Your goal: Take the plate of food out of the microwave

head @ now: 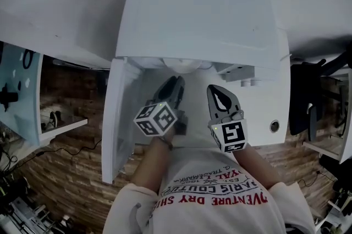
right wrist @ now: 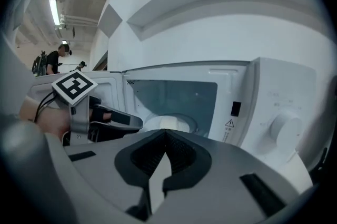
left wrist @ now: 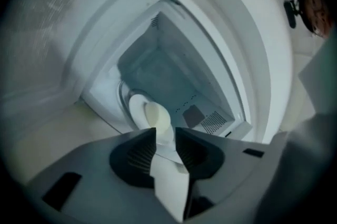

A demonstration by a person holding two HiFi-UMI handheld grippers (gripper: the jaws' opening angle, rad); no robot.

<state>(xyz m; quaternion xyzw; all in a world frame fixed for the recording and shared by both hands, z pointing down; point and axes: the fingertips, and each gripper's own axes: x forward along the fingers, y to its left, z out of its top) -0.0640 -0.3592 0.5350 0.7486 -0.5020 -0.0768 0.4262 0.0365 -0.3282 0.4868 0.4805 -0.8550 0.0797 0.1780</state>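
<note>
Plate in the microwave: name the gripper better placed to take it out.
Left, probably. The left gripper is open, lined up on the plate and nearer the microwave; the right gripper is shut.

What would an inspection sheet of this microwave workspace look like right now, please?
Surface: white tabletop, bearing the microwave.
Job's things: white boxy microwave, door swung open; white round plate of pale food inside.
Clutter: nothing seen.
Grippers: left hand-held gripper open, empty, facing the plate; right hand-held gripper shut, empty.
Cables: black cable on the floor.
Surroundings: brick-patterned floor; distant person.
</note>
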